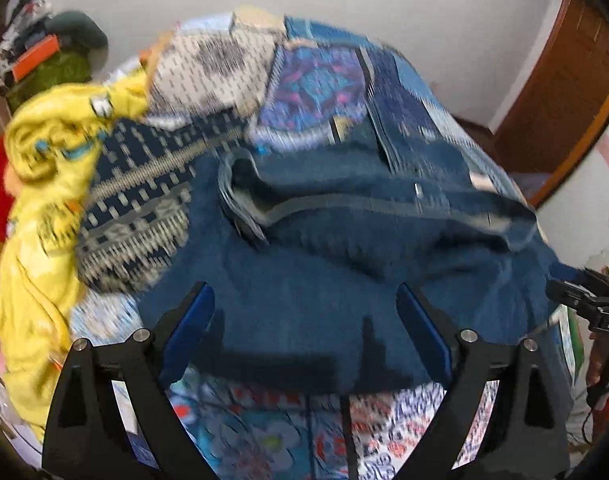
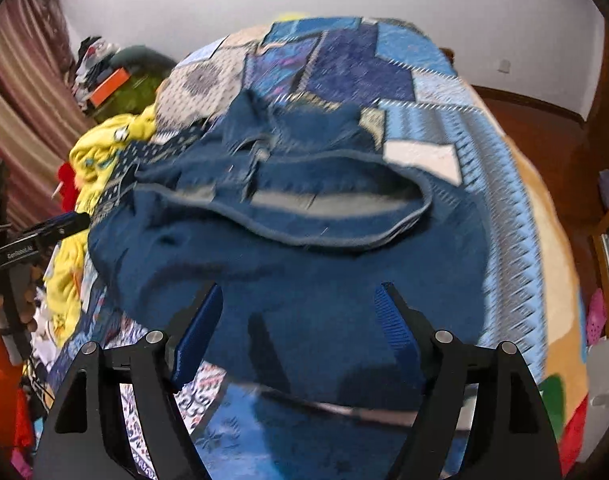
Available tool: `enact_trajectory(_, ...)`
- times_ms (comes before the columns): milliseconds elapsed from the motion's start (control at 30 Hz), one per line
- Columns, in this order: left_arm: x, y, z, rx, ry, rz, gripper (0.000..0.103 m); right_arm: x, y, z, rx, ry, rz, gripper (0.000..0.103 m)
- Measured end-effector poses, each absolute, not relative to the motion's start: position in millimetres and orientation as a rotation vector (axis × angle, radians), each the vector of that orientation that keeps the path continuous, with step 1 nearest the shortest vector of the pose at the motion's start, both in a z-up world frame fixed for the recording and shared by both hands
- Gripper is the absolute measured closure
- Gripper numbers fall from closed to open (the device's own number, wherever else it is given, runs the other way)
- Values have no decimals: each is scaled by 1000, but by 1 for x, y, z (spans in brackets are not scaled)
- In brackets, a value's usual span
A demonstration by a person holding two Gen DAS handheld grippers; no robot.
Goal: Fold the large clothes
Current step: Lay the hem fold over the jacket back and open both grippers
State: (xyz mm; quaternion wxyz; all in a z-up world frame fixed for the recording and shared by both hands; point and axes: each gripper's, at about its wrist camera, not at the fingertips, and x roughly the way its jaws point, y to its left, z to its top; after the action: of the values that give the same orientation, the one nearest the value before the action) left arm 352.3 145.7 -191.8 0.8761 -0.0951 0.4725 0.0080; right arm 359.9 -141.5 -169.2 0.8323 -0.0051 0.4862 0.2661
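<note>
Patchwork bedspread (image 2: 388, 60); orange box (image 2: 111, 82), perhaps cardboard; striped curtain (image 2: 20, 120).

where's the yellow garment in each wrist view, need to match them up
Left wrist: the yellow garment fills the left edge, running from mid-height down toward the lower left, beside the dark blue garment.
Right wrist: the yellow garment is smaller, at the left, left of the dark blue garment.
Shared landmark: the orange box on the cluttered pile at upper left, above the yellow garment in both views.
</note>
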Motion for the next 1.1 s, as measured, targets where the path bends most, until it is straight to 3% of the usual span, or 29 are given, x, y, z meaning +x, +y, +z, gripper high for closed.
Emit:
enact_trajectory(200, 370, 123, -231, -183, 1115, -57, 11, 357, -116, -191, -92, 1074, 566, 27)
enact_trajectory(533, 449, 126, -240, -146, 1100, -64, 11, 419, -98, -210, -122, 1127, 538, 24)
enact_trajectory(833, 507, 146, -203, -108, 981, 53, 13, 491, -125, -205, -49, 1093, 271, 24)
enact_trajectory(1100, 470, 171, -164, -15, 892, 102, 13, 441, -131, -155, -18, 945, 357, 24)
